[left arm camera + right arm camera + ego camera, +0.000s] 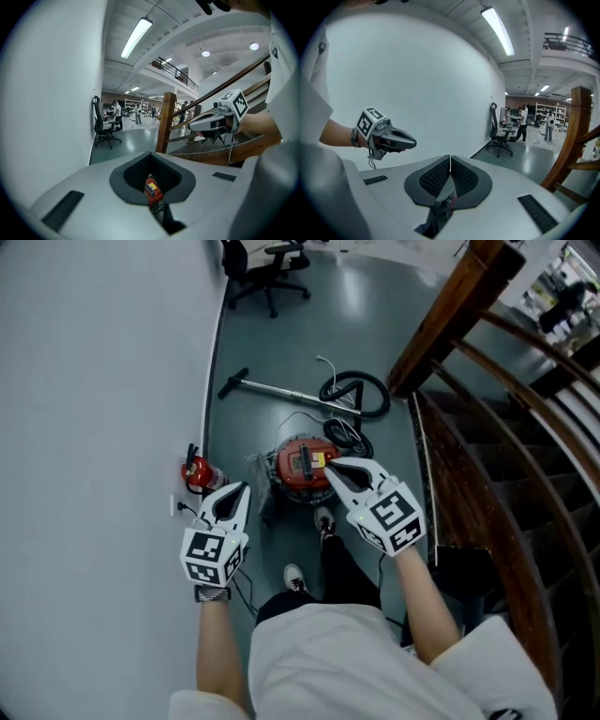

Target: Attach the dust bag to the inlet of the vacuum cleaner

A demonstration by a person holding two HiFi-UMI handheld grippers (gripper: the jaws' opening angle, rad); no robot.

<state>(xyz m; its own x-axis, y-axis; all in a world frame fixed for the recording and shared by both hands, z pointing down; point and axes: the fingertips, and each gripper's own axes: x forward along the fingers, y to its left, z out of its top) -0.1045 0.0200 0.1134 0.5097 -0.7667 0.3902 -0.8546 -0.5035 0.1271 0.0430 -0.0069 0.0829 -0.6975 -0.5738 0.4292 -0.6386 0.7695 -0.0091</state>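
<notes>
Two tools are held up, apart: the left tool (244, 488) and the right tool (330, 467), each with jaws pressed together on nothing. Below, between them, one red vacuum cleaner (302, 463) stands on the floor (375, 310). One fire extinguisher (197, 472) is to its left. Beyond lie one coiled hose (356, 393) and one wand (274, 388).

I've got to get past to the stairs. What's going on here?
A person stands over a red vacuum cleaner on the floor, with a hand-held tool in each hand. The left tool and the right tool are both up in the air above it, jaws together and nothing in them. The vacuum's hose lies coiled on the floor just beyond it. I can't clearly pick out a dust bag, and neither tool is touching the vacuum.
</notes>
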